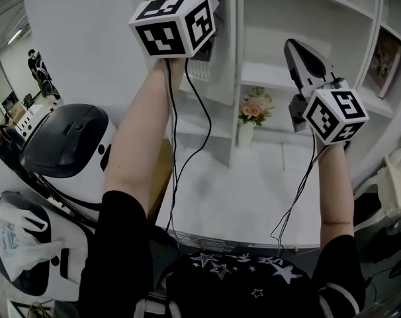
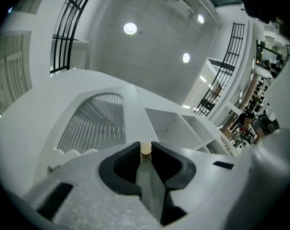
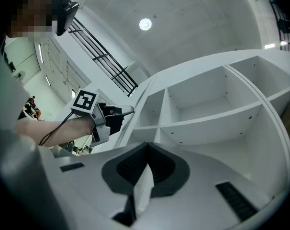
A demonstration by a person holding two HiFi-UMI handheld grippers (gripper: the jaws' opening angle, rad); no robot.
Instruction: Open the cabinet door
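Marker-coded left tool [image 2: 145, 145] on door knob [image 2: 145, 149]

Left hand-held gripper [image 2: 145, 144]: in the head view its jaws lie behind its marker cube [image 1: 174, 24] and the frame's top edge. Knob [image 2: 145, 149] of the cabinet door [image 2: 92, 123]: only the pale tip shows between the jaws. Framed picture [image 1: 384, 61]: blurred, content unreadable. Distant person [image 1: 34, 63]: too small to tell.

1. An open-plan office or lab hall: a person [image 1: 34, 61] stood among desks [image 1: 18, 108] far left.
2. Round ceiling lights [image 2: 130, 28] and black mezzanine railings [image 2: 68, 28] rose overhead.
3. A white shelving unit [image 1: 273, 75] held flowers [image 1: 253, 108].
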